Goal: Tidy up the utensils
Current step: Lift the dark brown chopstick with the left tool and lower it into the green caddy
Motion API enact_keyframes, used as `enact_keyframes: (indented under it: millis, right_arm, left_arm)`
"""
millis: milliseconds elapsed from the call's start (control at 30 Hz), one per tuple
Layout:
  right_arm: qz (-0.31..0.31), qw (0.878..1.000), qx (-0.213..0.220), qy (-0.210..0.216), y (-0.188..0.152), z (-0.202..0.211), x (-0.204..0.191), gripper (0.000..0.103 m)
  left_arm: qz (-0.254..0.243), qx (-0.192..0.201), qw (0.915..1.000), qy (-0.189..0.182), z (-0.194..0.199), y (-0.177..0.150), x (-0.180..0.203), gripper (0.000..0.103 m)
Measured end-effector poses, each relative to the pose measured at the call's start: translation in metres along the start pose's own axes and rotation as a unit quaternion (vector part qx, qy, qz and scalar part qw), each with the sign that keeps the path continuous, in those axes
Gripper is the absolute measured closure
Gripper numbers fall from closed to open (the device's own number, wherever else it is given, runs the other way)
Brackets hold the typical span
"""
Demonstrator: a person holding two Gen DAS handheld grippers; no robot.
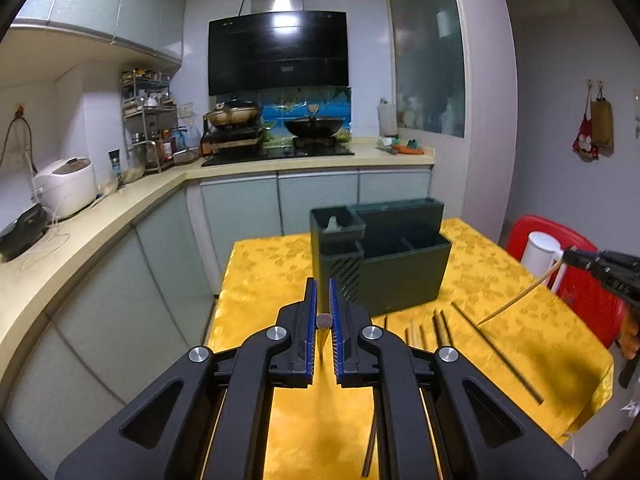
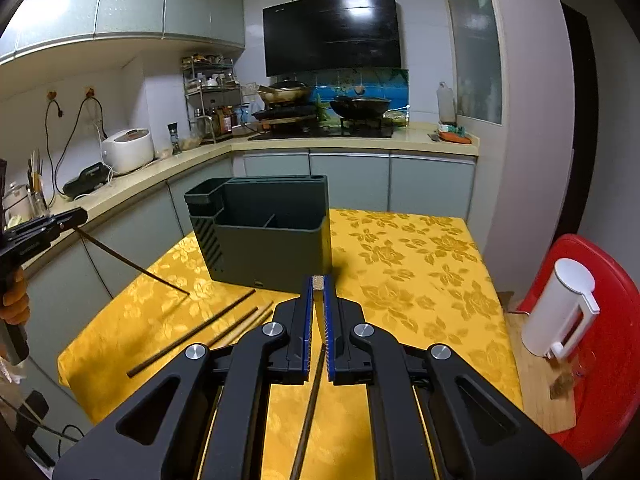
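A dark green utensil holder (image 1: pixel 384 256) (image 2: pixel 264 232) with several compartments stands on the table with the yellow flowered cloth (image 1: pixel 272 276) (image 2: pixel 408 264). My left gripper (image 1: pixel 323 292) is shut on a dark chopstick (image 1: pixel 323 321), held above the table in front of the holder; in the right wrist view it hangs at the left (image 2: pixel 132 265). My right gripper (image 2: pixel 318 286) is shut on a light chopstick (image 2: pixel 318 282), which slants down at the right of the left wrist view (image 1: pixel 520 300). Several loose chopsticks (image 1: pixel 496 354) (image 2: pixel 192 334) lie on the cloth before the holder.
A red chair (image 2: pixel 600 344) with a white jug (image 2: pixel 560 312) stands right of the table. A kitchen counter (image 1: pixel 100 216) with a rice cooker (image 1: pixel 66 186), a spice rack and a hob with pans (image 1: pixel 316 126) runs along the left and back.
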State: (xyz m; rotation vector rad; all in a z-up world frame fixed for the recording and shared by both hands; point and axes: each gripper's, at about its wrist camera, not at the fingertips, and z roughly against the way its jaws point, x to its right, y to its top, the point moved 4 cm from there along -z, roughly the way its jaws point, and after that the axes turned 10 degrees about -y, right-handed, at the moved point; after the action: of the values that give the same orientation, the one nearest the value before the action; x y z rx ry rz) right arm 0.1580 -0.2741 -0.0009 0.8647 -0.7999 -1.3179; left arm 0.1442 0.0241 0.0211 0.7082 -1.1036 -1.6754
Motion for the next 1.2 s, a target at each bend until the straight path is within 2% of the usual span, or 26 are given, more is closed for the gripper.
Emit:
enact_keyframes:
  millis: [233, 567, 700, 833, 1200]
  right_arm:
    - [-0.015, 1.0, -0.012, 0.015, 0.022, -0.017, 0.0, 0.097]
    - [-0.008, 1.0, 0.002, 0.03, 0.064, -0.018, -0.009, 0.097]
    - [-0.007, 0.999, 0.002, 0.036, 0.081, -0.017, -0.011, 0.097]
    - [-0.004, 0.999, 0.007, 0.042, 0.098, -0.018, -0.014, 0.097]
    - [-0.007, 0.999, 0.025, 0.045, 0.129, -0.025, -0.017, 0.097]
  left_arm:
    - [0.001, 0.003, 0.9995, -0.031, -0.012, 0.031, 0.004, 0.097]
    - [0.002, -0.015, 0.9977, -0.066, -0.032, 0.061, 0.011, 0.097]
    - [-0.012, -0.012, 0.997, -0.075, -0.034, 0.081, 0.019, 0.097]
    - [-0.026, 0.003, 0.9962, -0.083, -0.034, 0.105, 0.03, 0.097]
    - [-0.034, 0.084, 0.9937, -0.065, -0.045, 0.182, 0.047, 0.097]
